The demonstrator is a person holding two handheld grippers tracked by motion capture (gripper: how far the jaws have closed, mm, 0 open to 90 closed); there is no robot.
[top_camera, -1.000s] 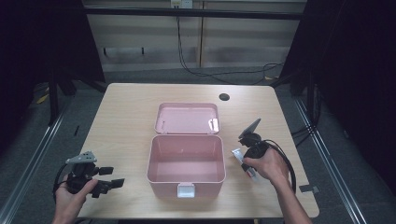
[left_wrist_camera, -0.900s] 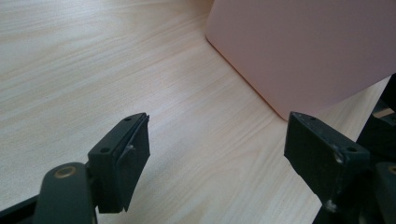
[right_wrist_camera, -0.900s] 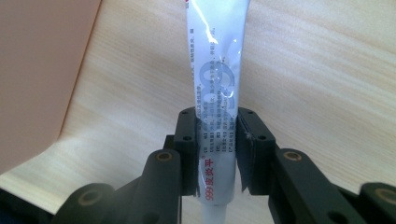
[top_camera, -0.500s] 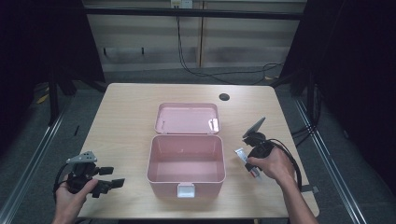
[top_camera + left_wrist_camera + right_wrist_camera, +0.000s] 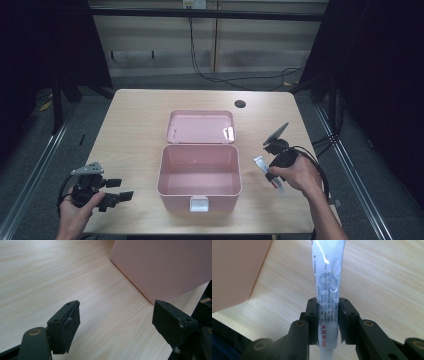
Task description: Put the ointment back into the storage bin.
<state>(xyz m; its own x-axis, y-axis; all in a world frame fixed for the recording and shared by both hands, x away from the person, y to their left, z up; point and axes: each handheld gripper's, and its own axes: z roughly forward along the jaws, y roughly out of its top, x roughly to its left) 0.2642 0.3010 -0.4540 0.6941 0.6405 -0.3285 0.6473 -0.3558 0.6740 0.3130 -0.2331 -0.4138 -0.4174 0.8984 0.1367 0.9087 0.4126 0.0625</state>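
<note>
The right gripper [image 5: 274, 162] has drifted out from the pink box [image 5: 200, 172], jaws clamped on a white tube [image 5: 327, 287] just right of it. The tube could swing in that low pinch. Left of the box, the left gripper [image 5: 116, 192] hovers, jaws apart; the table [image 5: 135, 125] lies bare between.
</note>
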